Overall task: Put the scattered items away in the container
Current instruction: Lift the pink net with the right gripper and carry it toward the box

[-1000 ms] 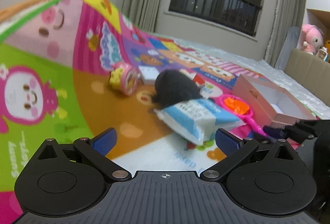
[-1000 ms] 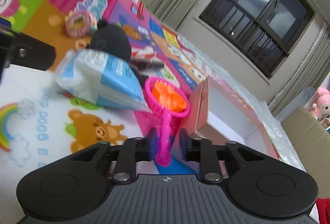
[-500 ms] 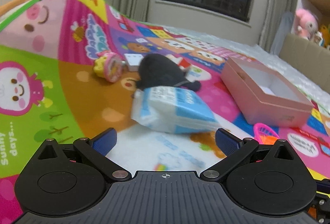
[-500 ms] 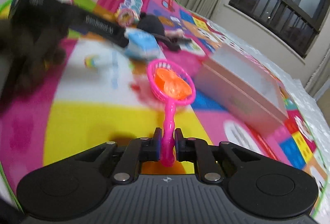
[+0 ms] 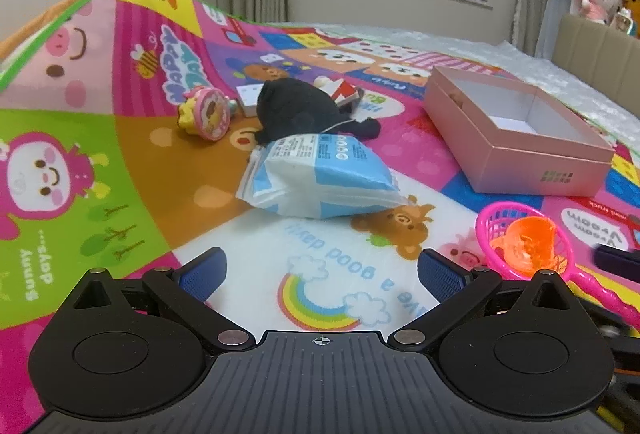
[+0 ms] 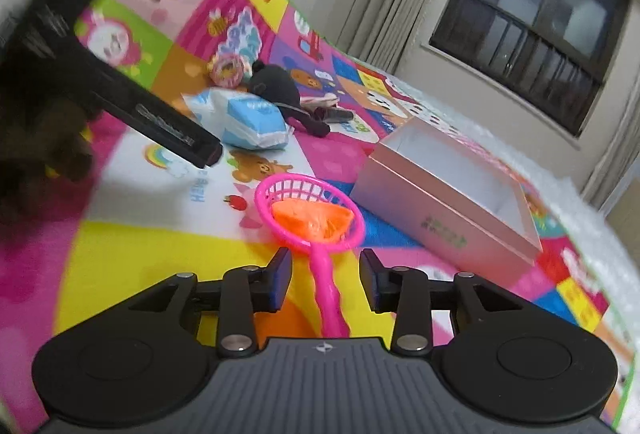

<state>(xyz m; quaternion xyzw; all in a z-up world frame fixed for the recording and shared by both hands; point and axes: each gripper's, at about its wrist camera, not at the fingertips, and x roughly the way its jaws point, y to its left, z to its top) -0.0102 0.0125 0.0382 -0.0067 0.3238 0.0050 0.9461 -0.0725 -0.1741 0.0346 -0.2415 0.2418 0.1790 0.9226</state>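
Observation:
The pink toy net (image 6: 310, 210) with an orange piece in its hoop lies on the play mat in front of the open pink box (image 6: 440, 210). Its handle runs back between the jaws of my right gripper (image 6: 325, 266), which are opening, and the pads stand clear of it on both sides. In the left wrist view the net (image 5: 524, 242) is at the lower right and the box (image 5: 520, 154) behind it. My left gripper (image 5: 322, 266) is open over the mat, empty, a little short of the blue-and-white packet (image 5: 320, 178).
A black plush (image 5: 296, 106) lies behind the packet, with a round pink-and-yellow toy (image 5: 208, 112), a small white box (image 5: 250, 98) and a red-and-white item (image 5: 340, 90) around it. The left gripper's finger (image 6: 172, 130) reaches in from the left of the right wrist view.
The right gripper, shut on the net's handle before, has let it go and its jaws now stand apart. It carried the net away from the box side first. The left gripper backed off from the packet.

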